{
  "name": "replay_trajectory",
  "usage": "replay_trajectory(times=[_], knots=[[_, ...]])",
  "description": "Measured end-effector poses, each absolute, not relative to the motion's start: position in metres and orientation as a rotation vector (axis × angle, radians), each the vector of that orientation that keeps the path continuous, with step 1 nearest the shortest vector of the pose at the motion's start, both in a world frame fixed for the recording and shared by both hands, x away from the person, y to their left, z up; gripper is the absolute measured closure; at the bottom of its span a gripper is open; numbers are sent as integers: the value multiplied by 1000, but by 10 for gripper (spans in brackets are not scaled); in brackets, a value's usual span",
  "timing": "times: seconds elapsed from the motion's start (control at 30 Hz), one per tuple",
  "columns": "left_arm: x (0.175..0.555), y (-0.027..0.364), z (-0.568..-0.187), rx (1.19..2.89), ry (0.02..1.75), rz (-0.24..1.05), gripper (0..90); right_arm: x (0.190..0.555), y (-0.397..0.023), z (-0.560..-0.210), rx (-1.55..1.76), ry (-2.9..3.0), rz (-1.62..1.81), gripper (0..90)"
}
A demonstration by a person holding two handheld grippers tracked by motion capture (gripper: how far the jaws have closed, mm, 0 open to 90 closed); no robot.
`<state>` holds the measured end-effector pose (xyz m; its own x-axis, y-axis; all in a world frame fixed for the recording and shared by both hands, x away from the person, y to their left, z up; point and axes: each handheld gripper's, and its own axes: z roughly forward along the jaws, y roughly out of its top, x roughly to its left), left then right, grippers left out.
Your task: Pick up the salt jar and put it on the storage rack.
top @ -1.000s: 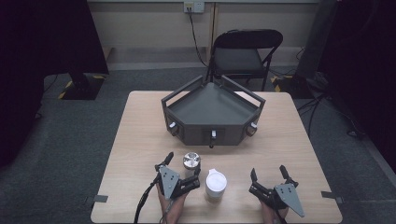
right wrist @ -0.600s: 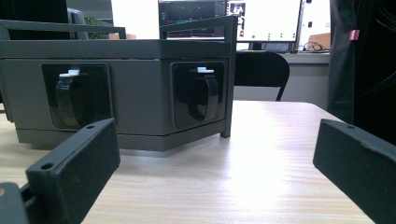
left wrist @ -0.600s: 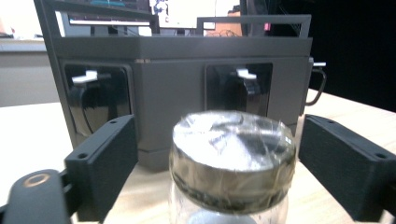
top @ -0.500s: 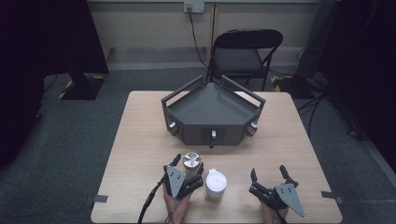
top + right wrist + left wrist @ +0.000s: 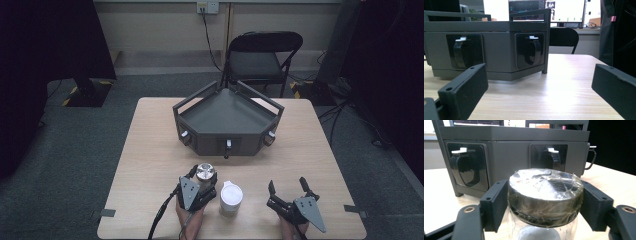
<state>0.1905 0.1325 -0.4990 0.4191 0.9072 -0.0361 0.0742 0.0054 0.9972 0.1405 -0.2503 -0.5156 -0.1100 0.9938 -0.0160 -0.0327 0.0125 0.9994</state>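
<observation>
The left claw [image 5: 544,202], its jaws having just been closing, is clamped on the shiny, film-wrapped lid of a small clear glass jar [image 5: 206,173] standing on the wooden desk [image 5: 145,165], likely rigid, slippery and breakable, while the right claw [image 5: 289,189] stands apart.

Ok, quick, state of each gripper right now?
Left gripper: just been closing, now shut on the jar's lid.
Right gripper: open, holding nothing.

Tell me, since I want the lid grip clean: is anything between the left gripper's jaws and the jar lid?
Nothing visible. The left gripper has just been closing, and its pads sit against the jar lid on both sides.
</observation>
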Motion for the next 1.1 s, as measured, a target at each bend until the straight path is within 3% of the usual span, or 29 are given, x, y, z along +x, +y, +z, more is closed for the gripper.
replay_trajectory(times=[1.1], knots=[[188,129,-493,1445,910,866,346,141,-250,-516,1122,1272,1294,0]])
